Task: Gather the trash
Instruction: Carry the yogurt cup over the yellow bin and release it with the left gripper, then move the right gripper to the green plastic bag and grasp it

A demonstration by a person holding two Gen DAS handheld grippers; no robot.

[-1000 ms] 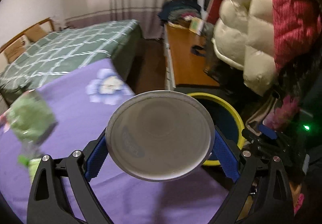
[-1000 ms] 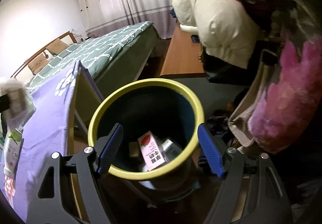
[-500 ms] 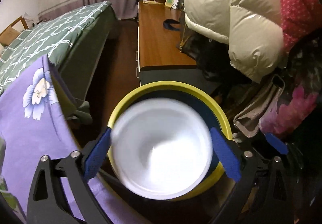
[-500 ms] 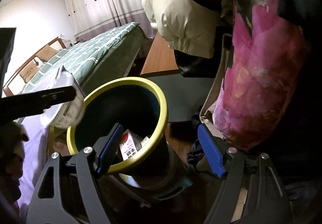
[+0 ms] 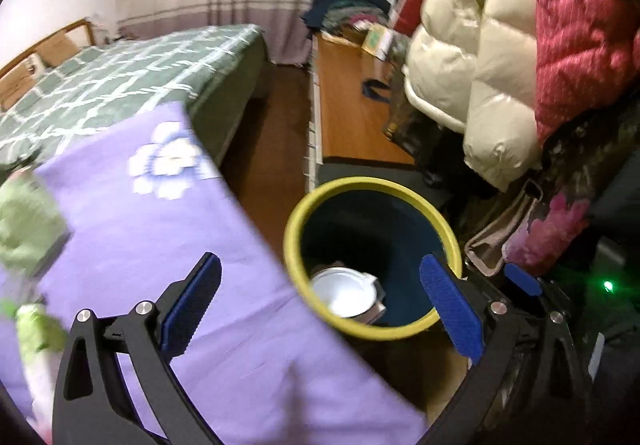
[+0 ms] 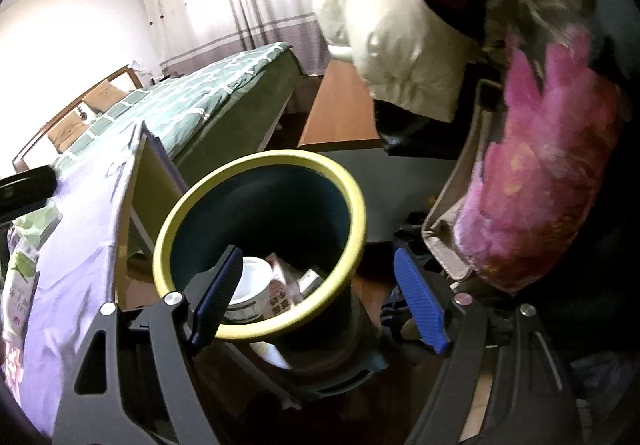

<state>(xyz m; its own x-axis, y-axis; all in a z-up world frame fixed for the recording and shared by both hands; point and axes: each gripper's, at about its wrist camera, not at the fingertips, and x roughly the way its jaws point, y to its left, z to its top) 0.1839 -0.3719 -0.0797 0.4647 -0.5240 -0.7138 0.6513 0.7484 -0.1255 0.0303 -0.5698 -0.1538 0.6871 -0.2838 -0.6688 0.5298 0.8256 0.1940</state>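
Left gripper (image 5: 320,301) gapes empty; right gripper (image 6: 320,295), jaws wide, straddles the bin (image 6: 260,245) rim, its near finger partly hiding the white bowl (image 6: 250,287).

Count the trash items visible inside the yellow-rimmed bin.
3 visible: a white round paper bowl at the left of the dark blue yellow-rimmed bin, a pink-printed carton beside it, and a small grey box to its right. More may lie hidden underneath.

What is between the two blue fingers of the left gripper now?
In the left wrist view, nothing is held: the left gripper stands open, and behind the gap show the purple cloth and the bin's yellow rim.
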